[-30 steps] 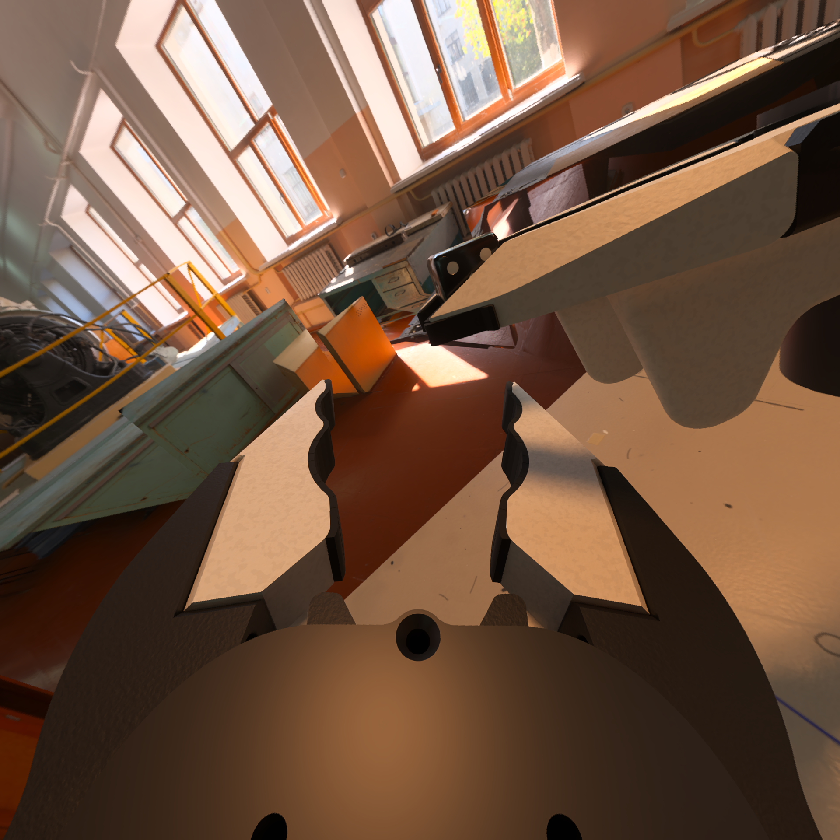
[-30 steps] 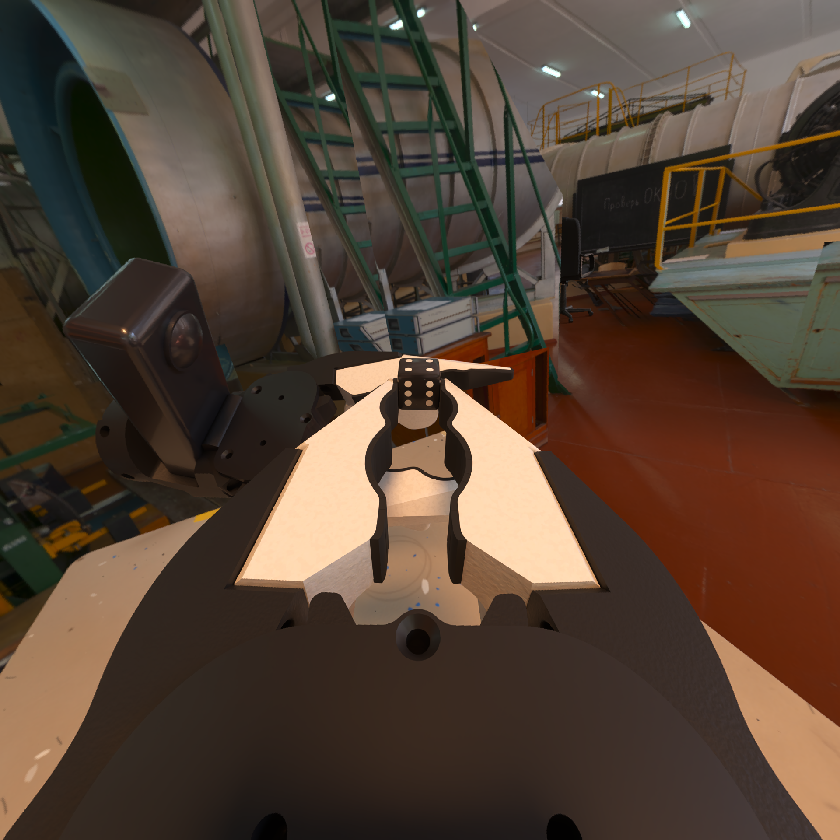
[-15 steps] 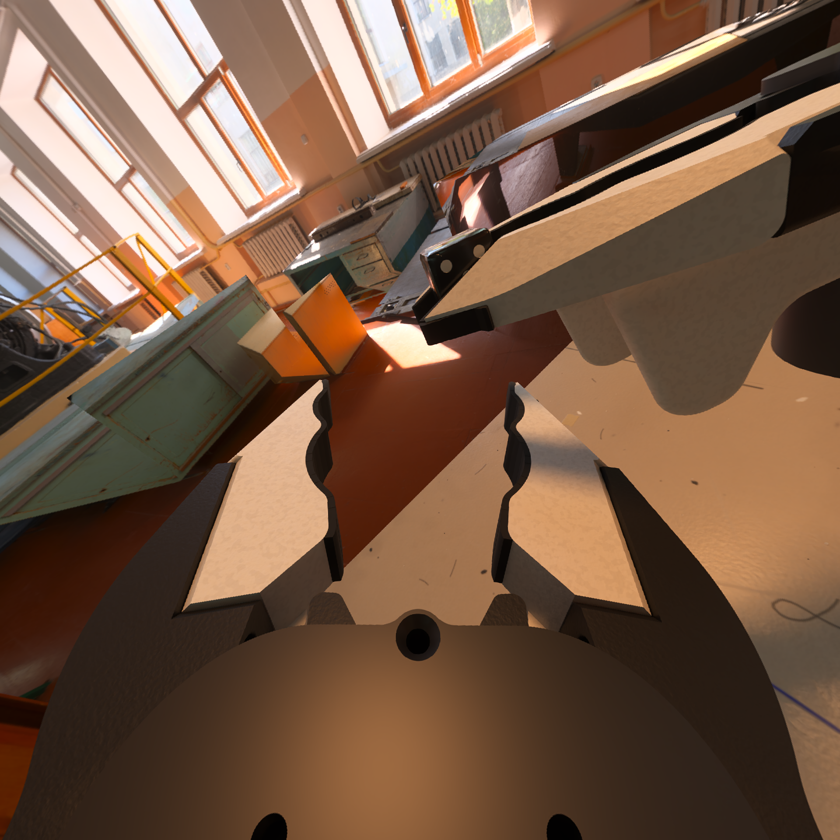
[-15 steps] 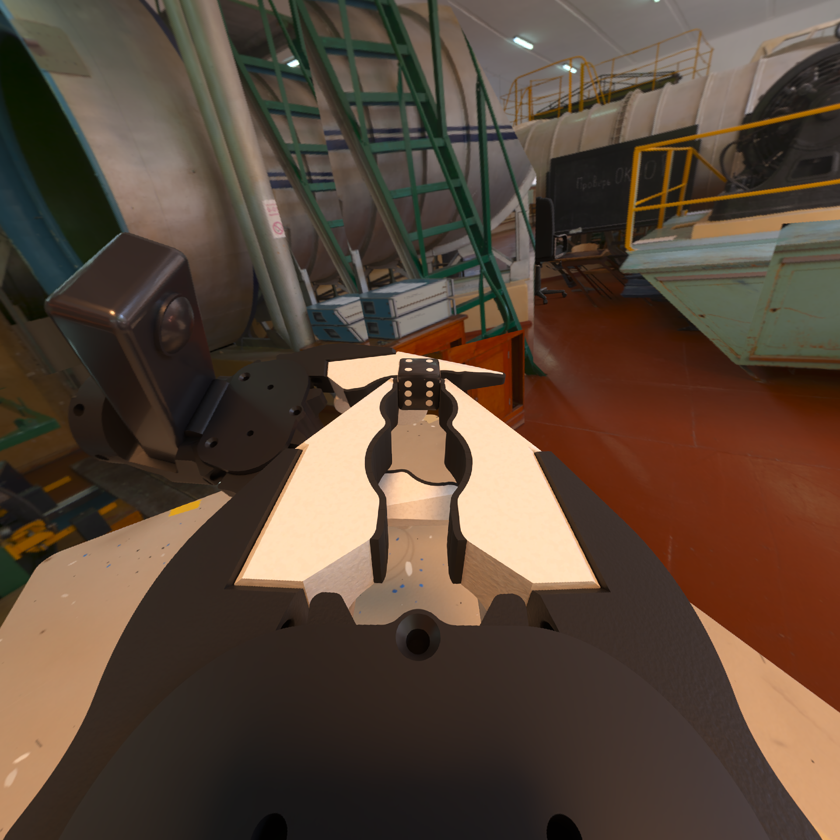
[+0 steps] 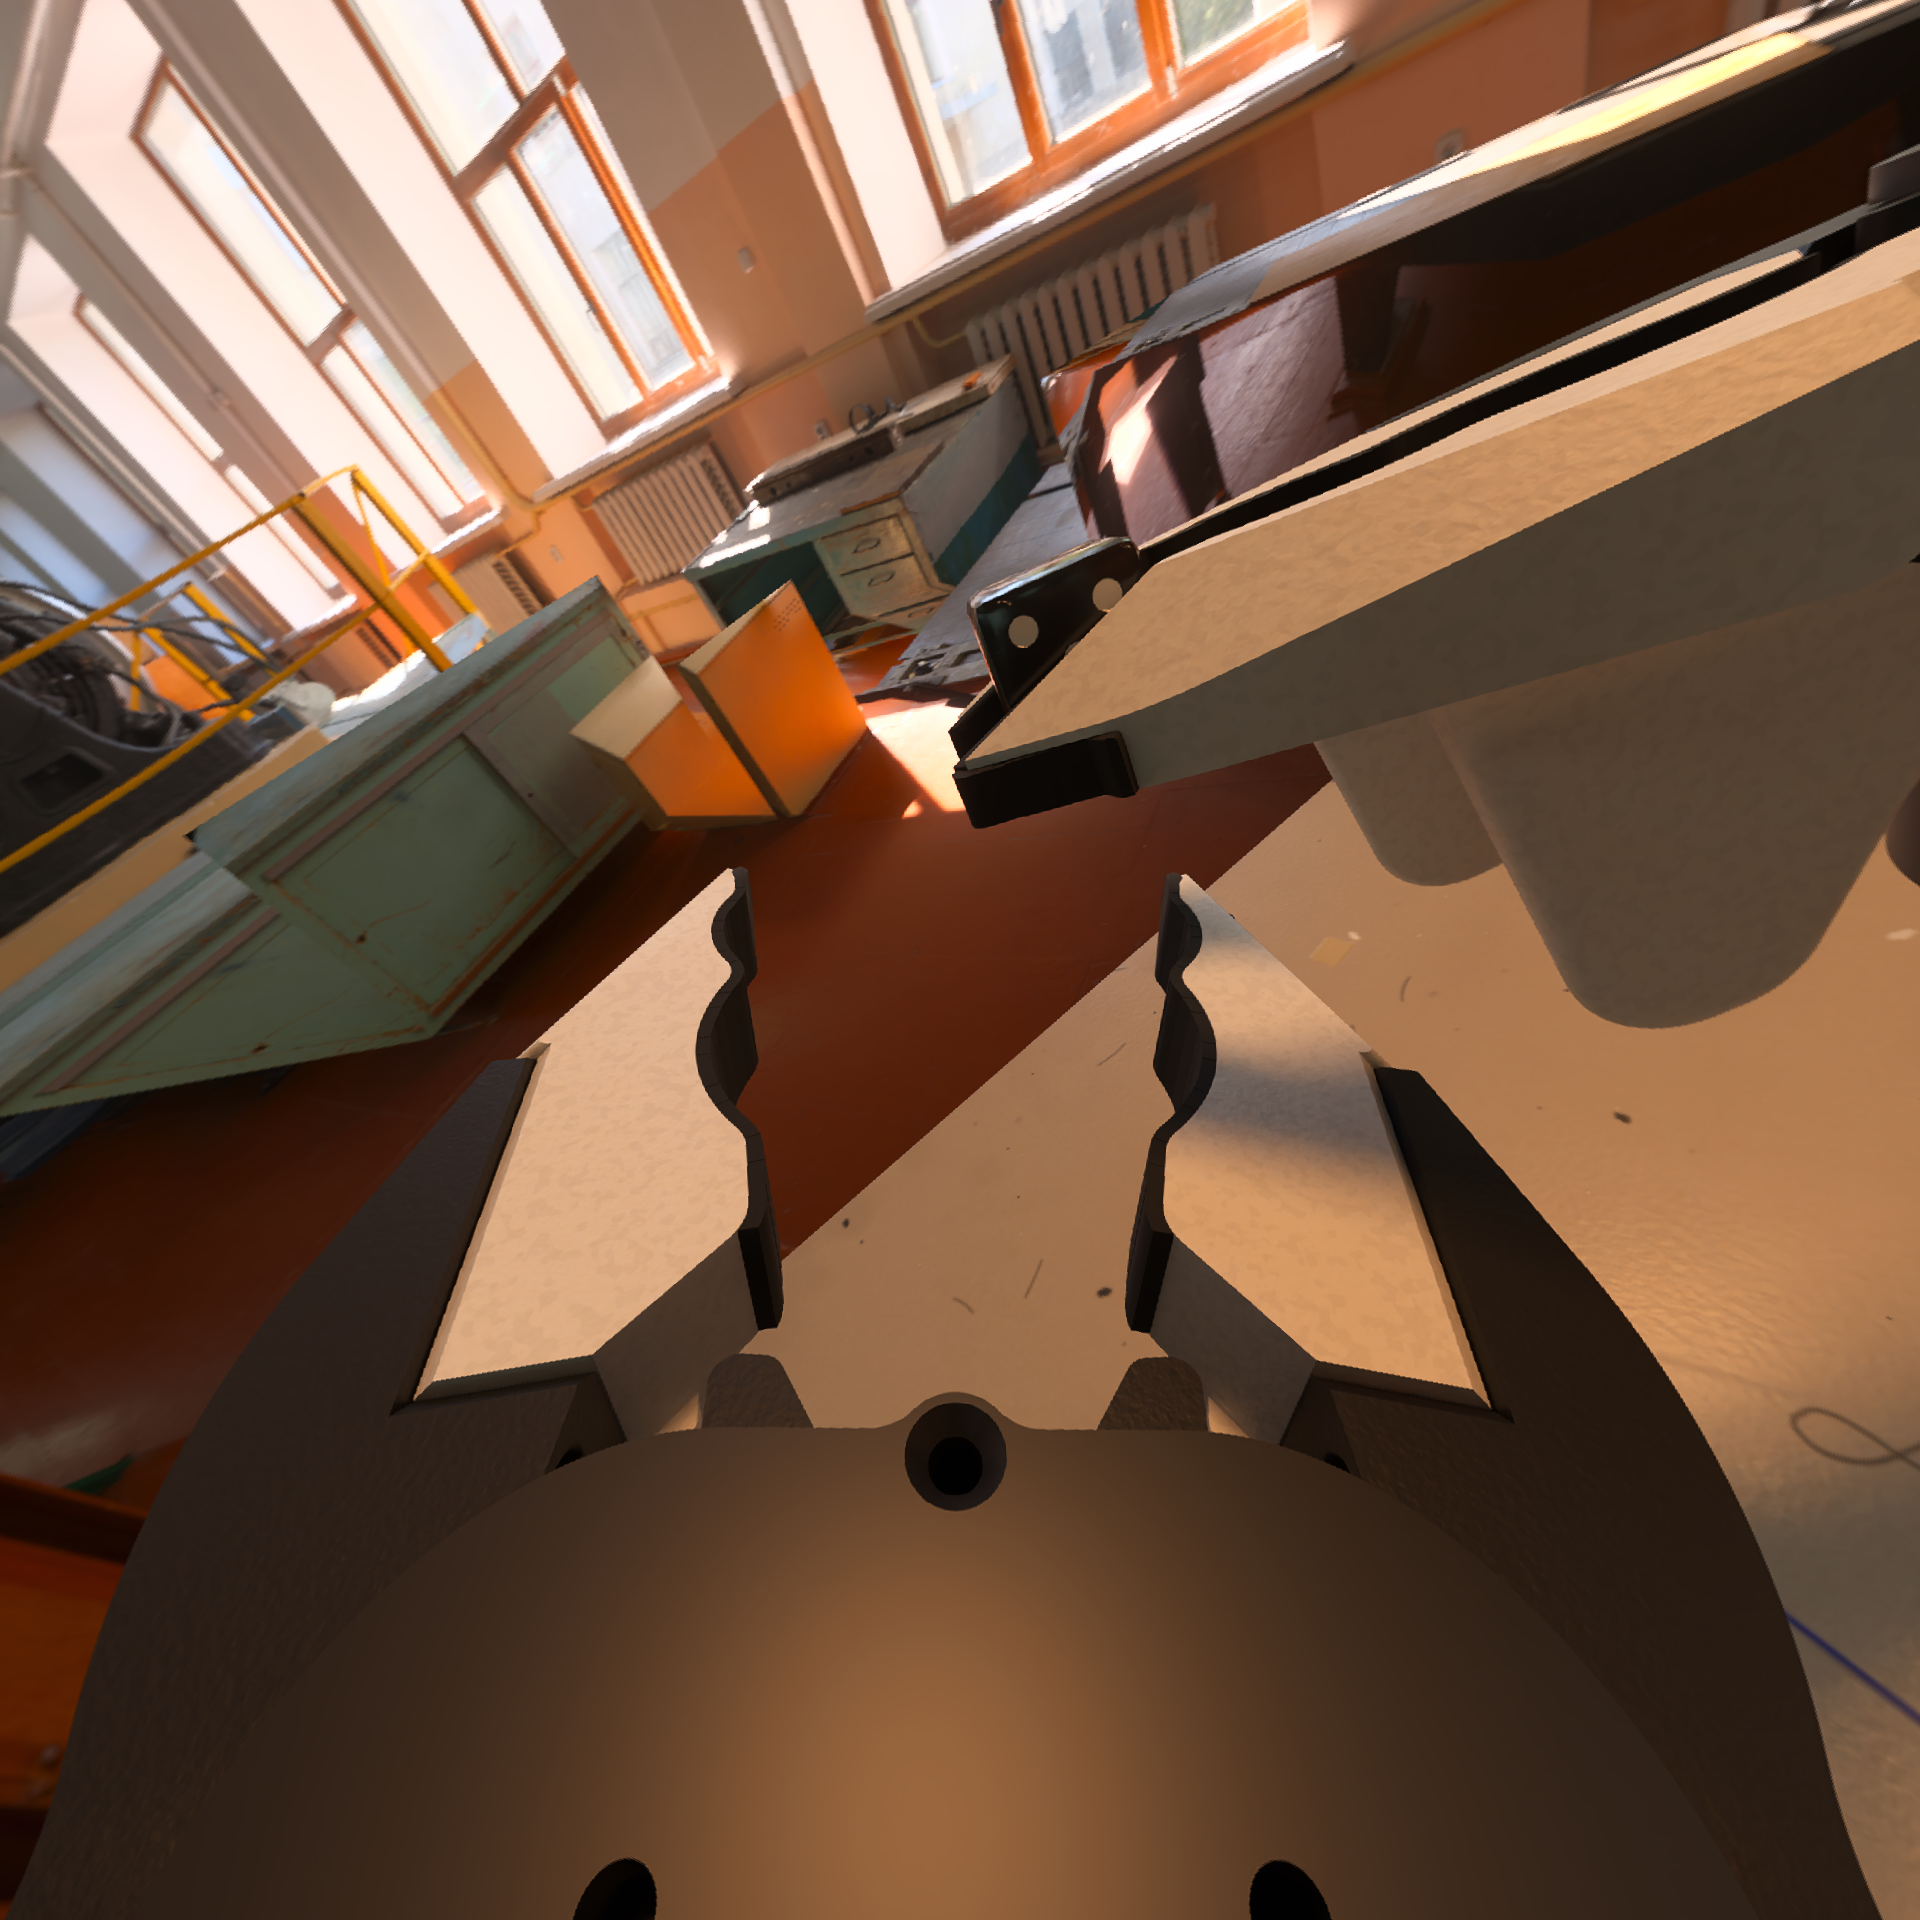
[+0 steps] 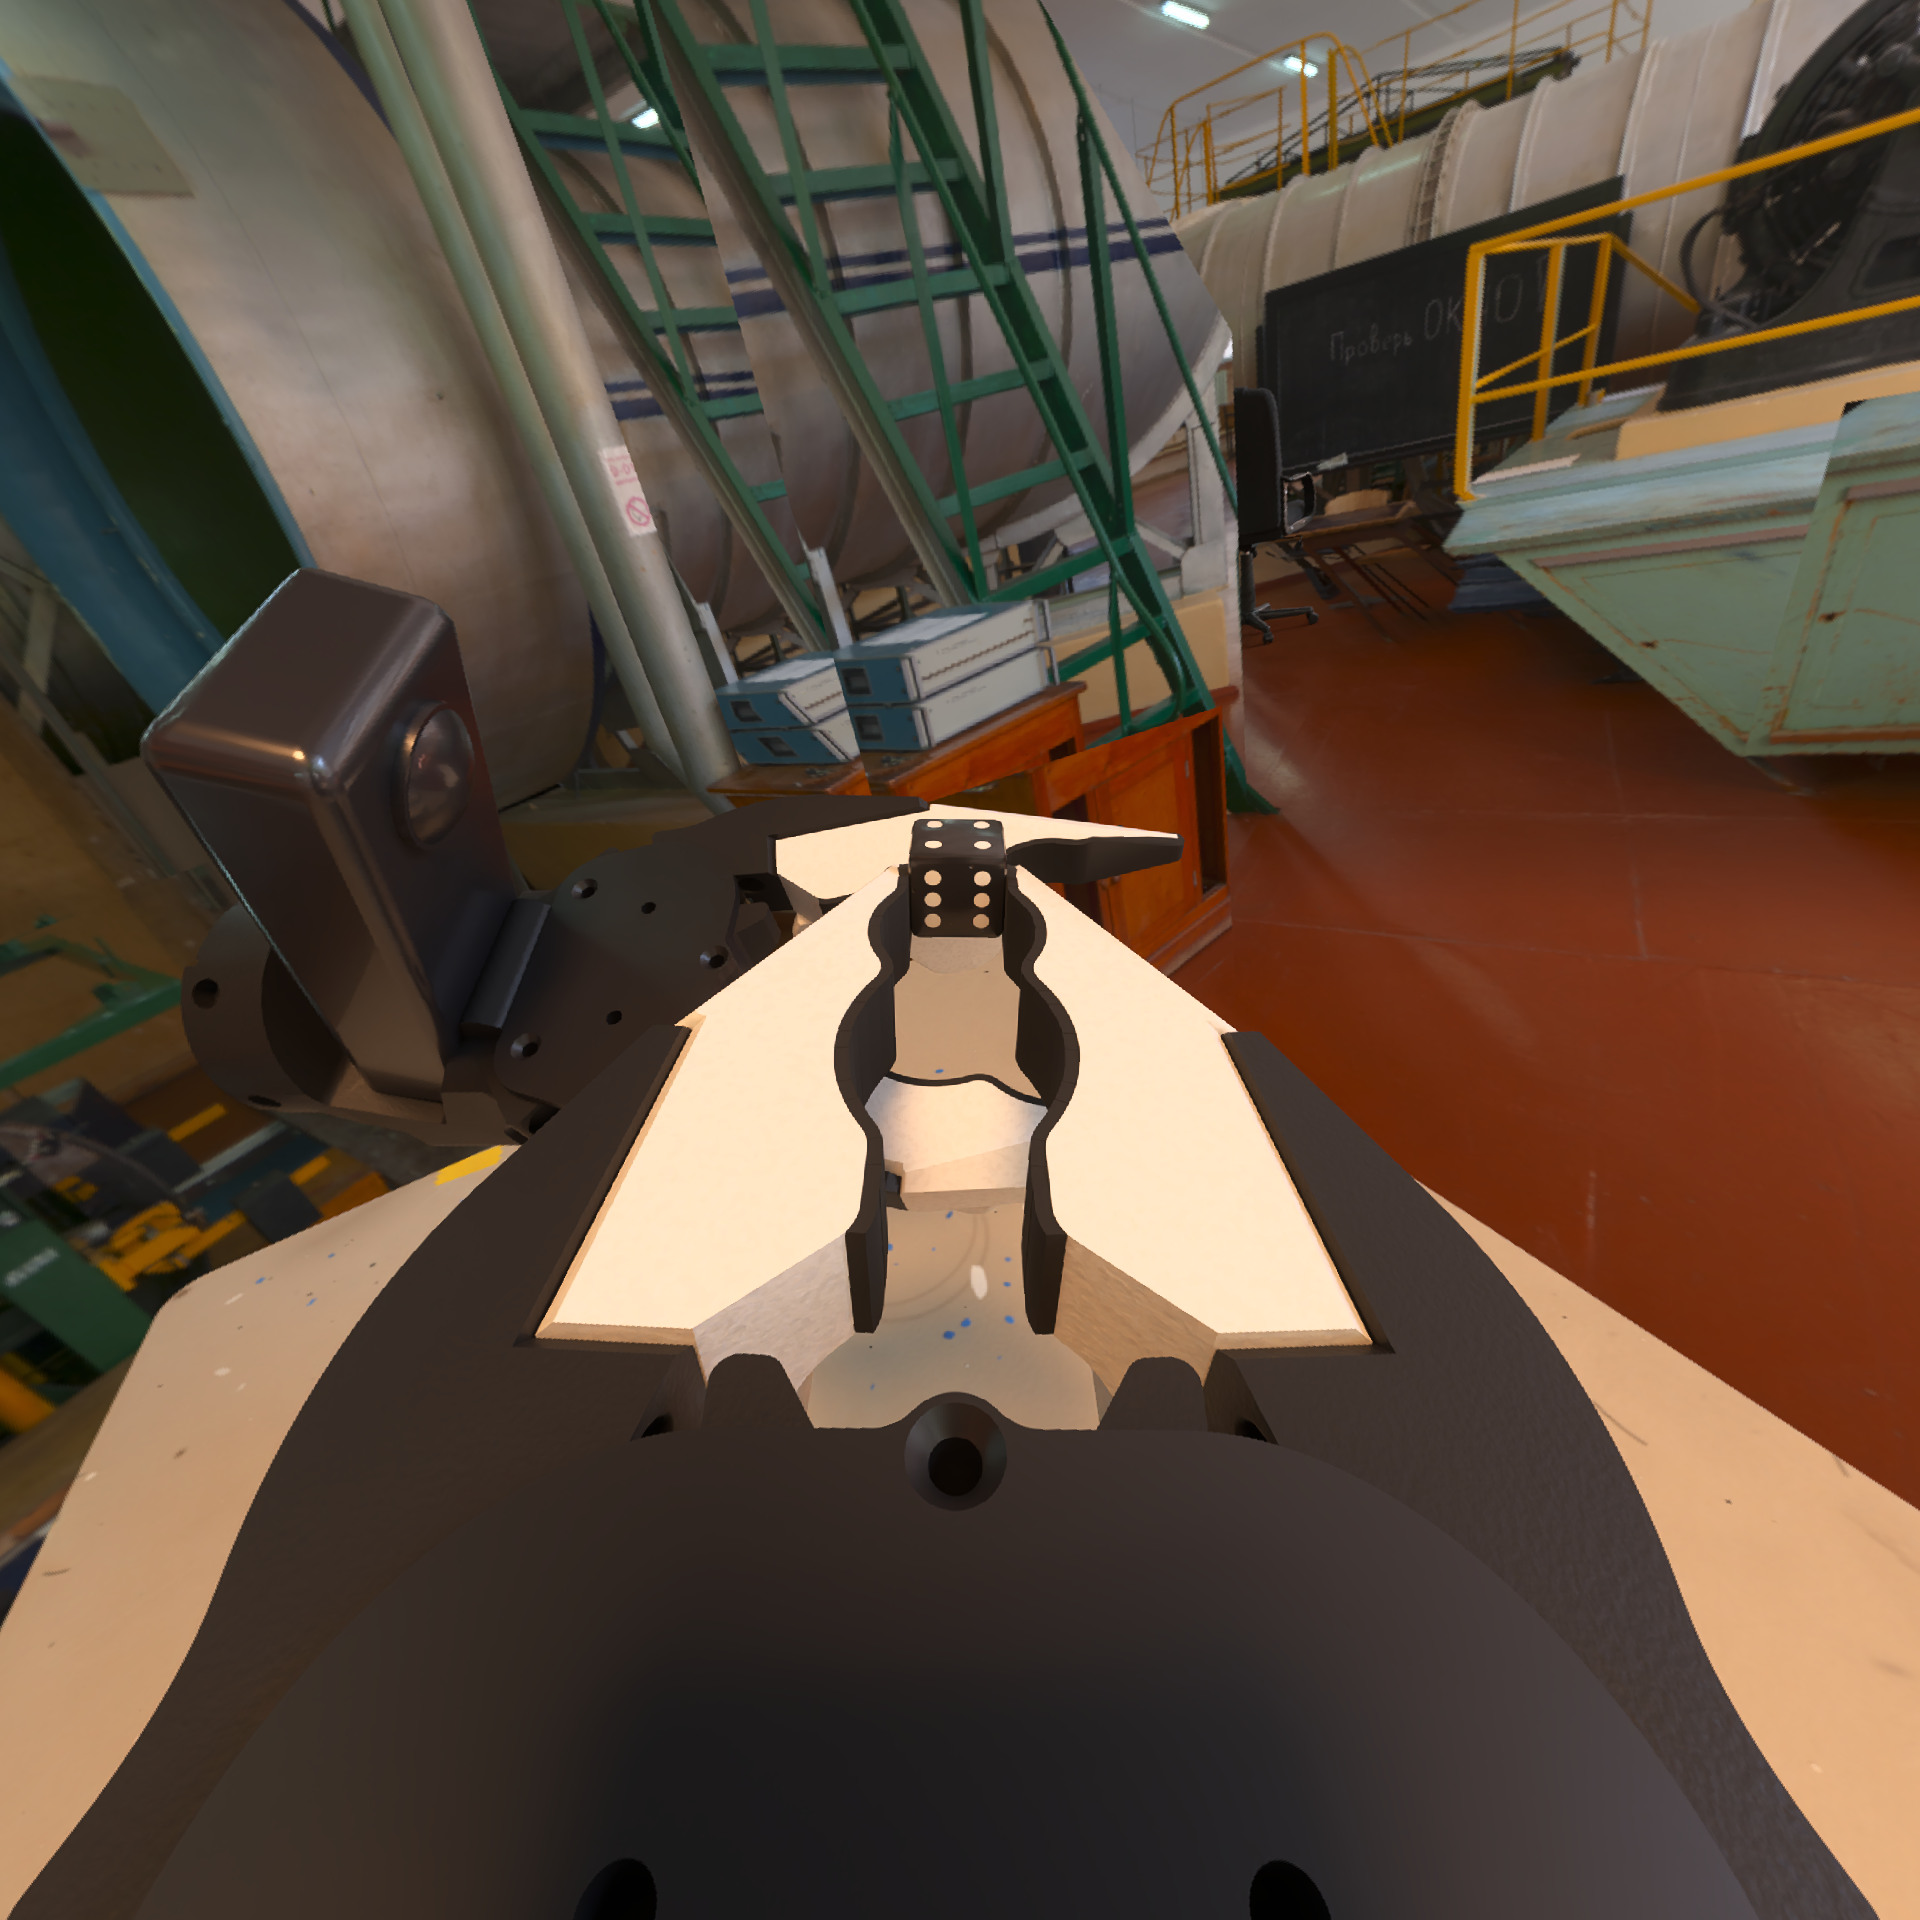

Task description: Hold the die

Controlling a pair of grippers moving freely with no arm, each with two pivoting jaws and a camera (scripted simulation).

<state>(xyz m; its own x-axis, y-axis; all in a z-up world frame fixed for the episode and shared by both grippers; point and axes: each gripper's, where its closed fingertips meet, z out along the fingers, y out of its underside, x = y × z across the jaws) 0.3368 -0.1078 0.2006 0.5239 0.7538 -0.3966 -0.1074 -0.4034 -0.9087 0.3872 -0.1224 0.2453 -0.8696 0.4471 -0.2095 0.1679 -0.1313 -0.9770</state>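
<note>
**K:** Since a second ago both wrist views show the background sliding; the right gripper (image 6: 956, 883) stays clamped on the die (image 6: 957, 878), same pose between the tips. Left gripper (image 5: 956, 904) keeps its jaws wide apart, nothing in them.

**M:** Where exactly is the die sitting?

**K:** Right at the fingertips, outermost notch, held clear above the table (image 6: 260, 1455). Two opposite flat faces are against the pads, and a six-pip face looks back at the right wrist camera. From the left wrist view it shows as a black corner poking past the right gripper's tip (image 5: 1049, 613).

**M:** Handling?

**K:** My read: small, rigid, light, and likely smooth-faced. It won't crush. The risk is slip or twist, since the grip sits at the very tip with little pad overlap. Flat faces are the right place to pinch; edges or corners would let it pop out.

**M:** Left gripper doing anything useful?

**K:** It sits low beside the right one, aimed past it, well short of touching the die. Task looks met, so just keep the squeeze steady.
</note>
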